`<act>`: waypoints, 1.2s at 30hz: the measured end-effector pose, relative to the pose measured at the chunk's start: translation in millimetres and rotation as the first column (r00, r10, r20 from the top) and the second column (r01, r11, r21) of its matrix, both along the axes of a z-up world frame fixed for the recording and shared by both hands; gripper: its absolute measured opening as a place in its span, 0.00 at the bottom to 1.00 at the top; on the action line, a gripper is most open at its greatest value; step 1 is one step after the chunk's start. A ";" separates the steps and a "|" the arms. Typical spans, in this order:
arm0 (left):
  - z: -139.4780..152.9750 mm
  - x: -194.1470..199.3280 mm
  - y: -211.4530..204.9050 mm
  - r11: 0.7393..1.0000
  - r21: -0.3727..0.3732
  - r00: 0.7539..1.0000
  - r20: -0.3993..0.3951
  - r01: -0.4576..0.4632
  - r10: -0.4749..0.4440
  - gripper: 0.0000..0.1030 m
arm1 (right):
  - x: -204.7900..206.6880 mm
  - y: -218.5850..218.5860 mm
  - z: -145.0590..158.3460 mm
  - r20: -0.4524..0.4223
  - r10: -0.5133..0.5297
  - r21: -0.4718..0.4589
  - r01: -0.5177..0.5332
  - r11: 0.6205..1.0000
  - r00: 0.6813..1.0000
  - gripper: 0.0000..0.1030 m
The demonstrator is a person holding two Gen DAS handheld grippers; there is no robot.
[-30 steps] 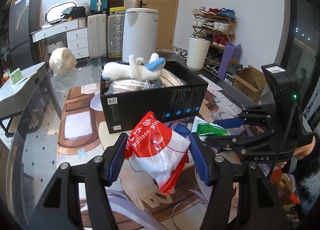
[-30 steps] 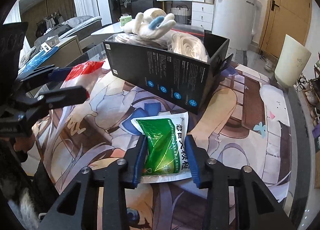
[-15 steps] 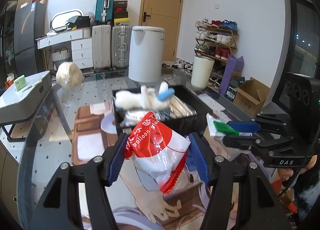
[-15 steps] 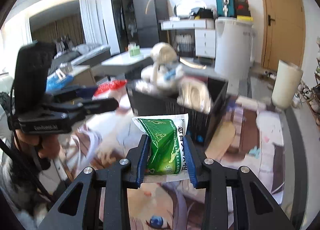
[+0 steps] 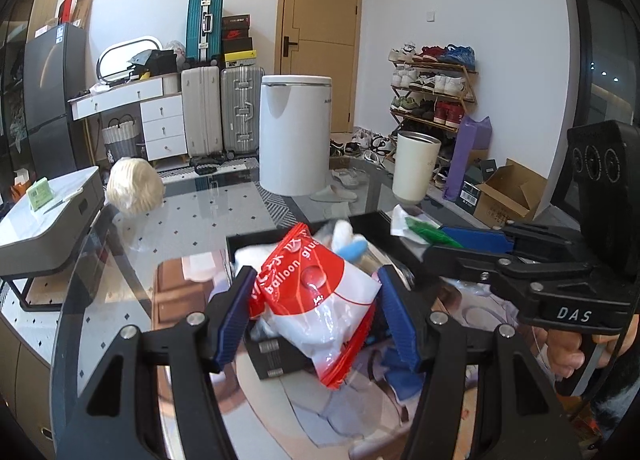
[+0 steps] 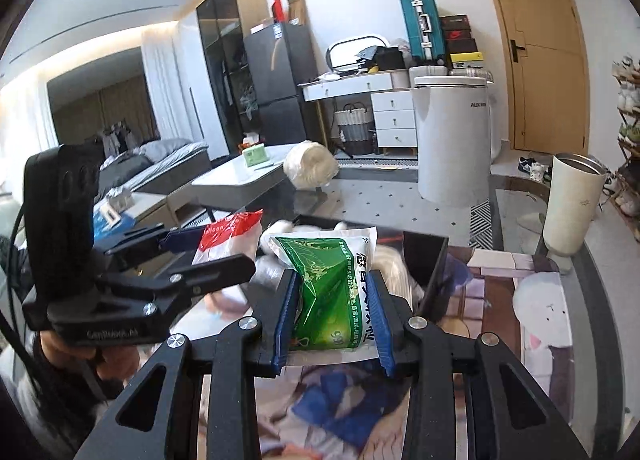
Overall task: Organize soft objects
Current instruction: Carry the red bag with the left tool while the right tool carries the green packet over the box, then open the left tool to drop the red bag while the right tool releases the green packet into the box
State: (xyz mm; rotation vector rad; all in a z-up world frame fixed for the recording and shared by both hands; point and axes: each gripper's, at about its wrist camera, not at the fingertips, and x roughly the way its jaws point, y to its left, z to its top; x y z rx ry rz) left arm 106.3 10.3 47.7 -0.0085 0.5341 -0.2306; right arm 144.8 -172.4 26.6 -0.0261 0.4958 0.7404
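Note:
My left gripper (image 5: 316, 316) is shut on a red and white balloon-glue bag (image 5: 316, 296) and holds it in the air in front of the black box (image 5: 280, 356). My right gripper (image 6: 332, 316) is shut on a green and white packet (image 6: 332, 292), also lifted, close to the box (image 6: 432, 260). The box holds a white plush toy (image 5: 344, 236) with a blue part and clear-wrapped items. In the left wrist view the right gripper (image 5: 460, 238) shows at the right with the green packet (image 5: 416, 226). In the right wrist view the left gripper (image 6: 200, 252) shows at the left with the red bag (image 6: 228, 240).
The box stands on a glass table (image 5: 224, 204) with a printed mat (image 6: 520, 300). A cream yarn ball (image 5: 134, 188) lies at the table's far left. A white bin (image 5: 294, 132) and a cream cup (image 6: 572, 204) stand beyond the far edge. A grey stand (image 5: 48, 212) is left.
Both grippers have risen from the mat with their bags and now look down over the box; the box sits lower in both views. The right gripper lifted the green packet off the mat.

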 end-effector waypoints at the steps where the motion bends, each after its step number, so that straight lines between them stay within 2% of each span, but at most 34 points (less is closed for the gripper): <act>1: 0.8 3.6 1.2 1.000 0.000 1.000 0.003 -0.001 0.001 0.59 | 4.6 1.3 -0.4 -0.006 -0.005 0.011 0.005 1.000 1.000 0.33; 4: 0.0 12.8 4.9 1.000 -0.009 1.000 0.007 0.003 -0.003 0.59 | 21.5 7.8 -0.8 -0.034 -0.012 0.035 0.013 0.999 0.999 0.33; 13: -10.5 35.4 14.5 1.000 -0.007 1.000 -0.019 -0.019 0.018 0.59 | 56.8 26.3 -17.6 -0.095 -0.059 0.008 0.060 0.998 0.994 0.33; 17: -15.4 39.8 13.7 1.000 -0.004 0.999 -0.030 -0.010 0.010 0.59 | 67.4 28.2 -27.6 -0.119 -0.092 -0.031 0.089 0.996 0.989 0.33; 21: -16.8 43.9 11.0 1.000 -0.001 0.999 -0.035 -0.003 0.003 0.59 | 73.0 30.4 -28.7 -0.099 -0.107 -0.076 0.100 0.992 0.989 0.33; 26: -15.0 45.9 5.6 1.000 0.014 0.999 -0.034 0.011 -0.010 0.59 | 76.4 42.5 -28.5 -0.069 -0.118 -0.204 0.102 0.974 0.991 0.35; 27: -14.8 46.1 4.8 1.000 0.018 0.999 -0.034 0.012 -0.012 0.59 | 76.1 44.1 -28.2 -0.061 -0.120 -0.224 0.104 0.969 0.991 0.38; 28: -14.4 45.8 3.7 1.000 0.025 0.999 -0.032 0.013 -0.012 0.60 | 75.1 47.2 -27.4 -0.045 -0.122 -0.257 0.106 0.961 0.992 0.48; 29: -13.9 46.0 3.4 1.000 0.027 0.999 -0.032 0.015 -0.014 0.60 | 74.1 49.9 -26.8 -0.027 -0.121 -0.288 0.109 0.951 0.992 0.51; 30: -13.5 46.0 3.1 0.999 0.028 0.999 -0.033 0.017 -0.016 0.59 | 71.3 51.8 -25.3 0.005 -0.121 -0.316 0.116 0.942 0.993 0.58; 31: -13.1 45.8 2.7 0.999 0.029 0.999 -0.032 0.019 -0.018 0.59 | 65.9 52.3 -22.2 0.050 -0.113 -0.328 0.123 0.937 0.992 0.67; 33: -12.4 47.1 1.3 0.999 0.027 0.999 -0.033 0.024 -0.023 0.60 | 57.2 49.7 -16.5 0.099 -0.097 -0.338 0.125 0.933 0.990 0.76; 36: -11.0 47.7 -3.3 0.999 0.025 0.999 -0.031 0.039 -0.038 0.60 | 47.2 40.9 -8.7 0.133 -0.091 -0.334 0.131 0.933 0.987 0.76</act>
